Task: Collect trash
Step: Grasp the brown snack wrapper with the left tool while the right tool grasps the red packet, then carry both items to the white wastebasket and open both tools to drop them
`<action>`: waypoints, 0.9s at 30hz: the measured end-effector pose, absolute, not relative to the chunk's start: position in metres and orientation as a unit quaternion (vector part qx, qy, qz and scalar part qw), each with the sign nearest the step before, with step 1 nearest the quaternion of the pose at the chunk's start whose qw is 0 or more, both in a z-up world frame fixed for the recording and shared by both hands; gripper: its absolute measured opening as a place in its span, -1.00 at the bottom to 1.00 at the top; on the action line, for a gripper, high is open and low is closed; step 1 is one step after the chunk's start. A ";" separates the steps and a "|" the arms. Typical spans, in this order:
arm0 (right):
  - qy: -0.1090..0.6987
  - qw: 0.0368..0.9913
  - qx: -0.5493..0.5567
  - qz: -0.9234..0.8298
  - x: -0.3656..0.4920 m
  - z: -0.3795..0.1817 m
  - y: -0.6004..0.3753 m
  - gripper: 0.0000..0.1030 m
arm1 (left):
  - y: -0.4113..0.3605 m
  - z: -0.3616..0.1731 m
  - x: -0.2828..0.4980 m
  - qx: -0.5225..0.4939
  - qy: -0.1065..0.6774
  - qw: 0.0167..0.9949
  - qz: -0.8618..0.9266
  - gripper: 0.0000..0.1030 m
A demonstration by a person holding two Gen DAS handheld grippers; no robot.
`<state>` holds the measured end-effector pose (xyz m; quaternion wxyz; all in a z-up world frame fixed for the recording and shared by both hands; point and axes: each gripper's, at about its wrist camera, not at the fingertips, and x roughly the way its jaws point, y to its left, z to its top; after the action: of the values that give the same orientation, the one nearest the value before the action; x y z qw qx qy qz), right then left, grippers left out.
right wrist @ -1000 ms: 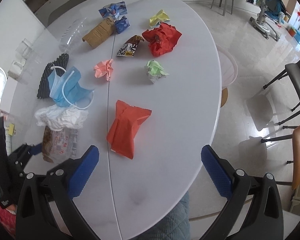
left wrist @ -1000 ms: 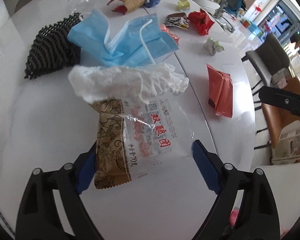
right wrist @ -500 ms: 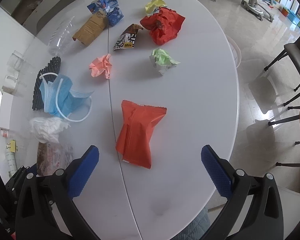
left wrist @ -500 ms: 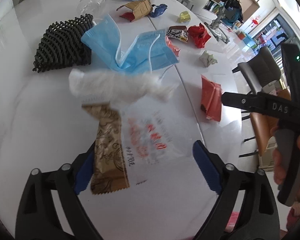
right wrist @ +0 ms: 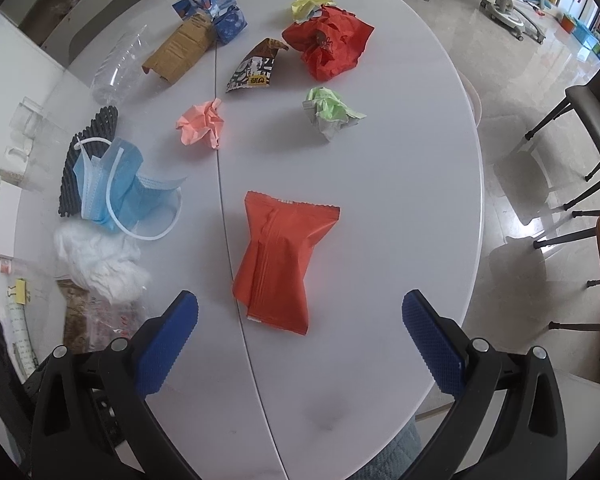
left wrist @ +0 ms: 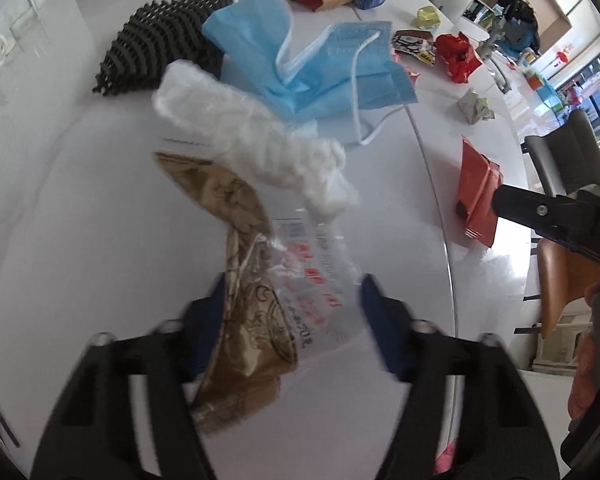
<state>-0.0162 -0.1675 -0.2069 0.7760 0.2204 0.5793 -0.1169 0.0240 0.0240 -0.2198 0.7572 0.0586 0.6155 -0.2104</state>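
Observation:
A clear-and-brown snack wrapper [left wrist: 260, 320] lies at the near left of the white table [right wrist: 380, 200], also seen in the right wrist view [right wrist: 96, 320]. My left gripper [left wrist: 292, 292] points down over it; its jaws are closing, both pads pressing its sides, and the film buckles up between them. A white tissue [left wrist: 240, 128] rests on the wrapper's far end, beside a blue face mask [left wrist: 320, 64]. My right gripper [right wrist: 300, 300] hangs open just above a red packet [right wrist: 280, 256], with nothing between its fingers.
Farther back lie a black mesh pad [right wrist: 72, 168], a pink paper ball [right wrist: 202, 122], a green ball [right wrist: 328, 112], crumpled red paper [right wrist: 328, 44], a dark snack wrapper [right wrist: 256, 68], brown cardboard [right wrist: 180, 54] and a clear cup [right wrist: 120, 68]. Chairs [right wrist: 592, 120] stand beyond the table's right edge.
The left jaws have come in from wide apart onto the wrapper, which has buckled and crumpled. The right gripper has sunk a little closer to the red packet.

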 end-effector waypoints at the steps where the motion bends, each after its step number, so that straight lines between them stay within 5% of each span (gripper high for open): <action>1: 0.578 0.777 0.219 -0.119 -0.015 -0.209 -0.165 0.97 | 0.023 -0.220 0.024 0.055 0.616 0.757 -0.211 -0.16; 5: 0.584 0.778 0.198 -0.119 -0.008 -0.217 -0.157 0.64 | 0.033 -0.218 0.024 0.029 0.618 0.757 -0.211 -0.31; 9: 0.584 0.779 0.204 -0.102 -0.006 -0.224 -0.157 -0.23 | 0.047 -0.209 0.018 0.015 0.607 0.765 -0.215 -0.38; 13: 0.574 0.786 0.212 -0.082 -0.009 -0.223 -0.161 -0.38 | 0.059 -0.198 0.012 0.010 0.591 0.775 -0.224 -0.43; 27: 0.522 0.820 0.234 -0.028 -0.035 -0.162 -0.200 -0.39 | 0.081 -0.132 -0.014 -0.021 0.567 0.787 -0.241 -0.43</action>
<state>-0.0345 -0.2001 -0.1617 0.8197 0.2344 0.5218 -0.0280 -0.0142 0.0808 -0.1318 0.7870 -0.0211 0.5673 -0.2415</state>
